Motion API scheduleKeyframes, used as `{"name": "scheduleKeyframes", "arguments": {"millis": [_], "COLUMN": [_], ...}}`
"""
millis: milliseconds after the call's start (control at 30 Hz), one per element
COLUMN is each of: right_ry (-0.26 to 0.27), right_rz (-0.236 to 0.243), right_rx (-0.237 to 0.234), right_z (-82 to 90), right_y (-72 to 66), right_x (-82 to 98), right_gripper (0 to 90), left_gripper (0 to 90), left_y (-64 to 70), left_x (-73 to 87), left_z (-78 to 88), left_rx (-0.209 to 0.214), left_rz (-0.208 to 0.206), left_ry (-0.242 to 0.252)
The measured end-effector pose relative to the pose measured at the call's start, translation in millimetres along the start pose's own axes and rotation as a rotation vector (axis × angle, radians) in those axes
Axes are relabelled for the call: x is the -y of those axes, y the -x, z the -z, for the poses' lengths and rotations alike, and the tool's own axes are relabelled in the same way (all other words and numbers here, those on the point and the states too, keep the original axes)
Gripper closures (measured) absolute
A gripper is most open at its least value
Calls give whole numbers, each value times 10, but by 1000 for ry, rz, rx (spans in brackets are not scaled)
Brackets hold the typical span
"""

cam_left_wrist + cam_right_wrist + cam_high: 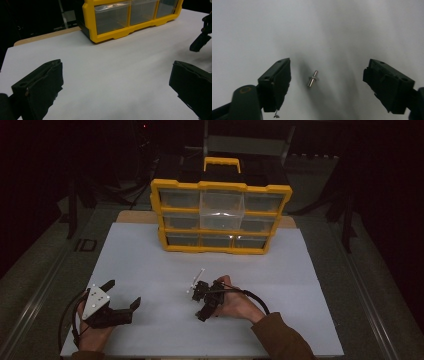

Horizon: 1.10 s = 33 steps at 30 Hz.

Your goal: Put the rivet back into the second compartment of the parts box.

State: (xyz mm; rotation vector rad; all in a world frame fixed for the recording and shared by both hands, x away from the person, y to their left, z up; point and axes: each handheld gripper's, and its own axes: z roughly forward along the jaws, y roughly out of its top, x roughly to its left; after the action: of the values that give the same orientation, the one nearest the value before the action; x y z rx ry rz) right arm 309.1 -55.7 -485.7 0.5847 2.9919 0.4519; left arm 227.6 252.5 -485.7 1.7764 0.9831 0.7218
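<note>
Metal pin (312,78) lies loose on the white surface (337,30) between the right tool's (325,82) wide-open, empty jaws, so a skewed close could flick it away.

Yellow drawer organizer (220,216) — clear drawers, handle on top — white table (150,265)

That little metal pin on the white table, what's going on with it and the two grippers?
A person holds a gripper in each hand at a white table. The right gripper is open, its jaws on either side of a small metal pin lying on the table, not touching it. The left gripper is open too, with nothing between its jaws. A yellow drawer organizer stands at the far end of the table, one clear drawer pulled out.
</note>
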Motion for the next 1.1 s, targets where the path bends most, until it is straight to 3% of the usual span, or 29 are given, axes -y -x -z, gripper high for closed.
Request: {"name": "scheduleKeyframes", "arguments": {"millis": [400,600,700,900,1100], "right_ry": [-36,-17,-11,-27,-56], "right_rz": [-12,-51,-58,-43,-4], "right_rx": [-37,-22,-13,-7,-13], "right_z": [-103,-95,-87,-76,-70], "right_y": [-28,4,10,-19,-52], "right_x": [30,62,88,109,91], "right_gripper": [464,609,633,679,781], "left_gripper": [0,0,0,0,0], "left_y": [0,0,-2,-3,0], "left_x": [0,1,1,2,1], "left_z": [4,3,2,1,-2], "left_rx": [-1,-1,-1,-1,-1], "left_rz": [3,1,2,2,2], "left_ry": [4,1,0,0,-1]}}
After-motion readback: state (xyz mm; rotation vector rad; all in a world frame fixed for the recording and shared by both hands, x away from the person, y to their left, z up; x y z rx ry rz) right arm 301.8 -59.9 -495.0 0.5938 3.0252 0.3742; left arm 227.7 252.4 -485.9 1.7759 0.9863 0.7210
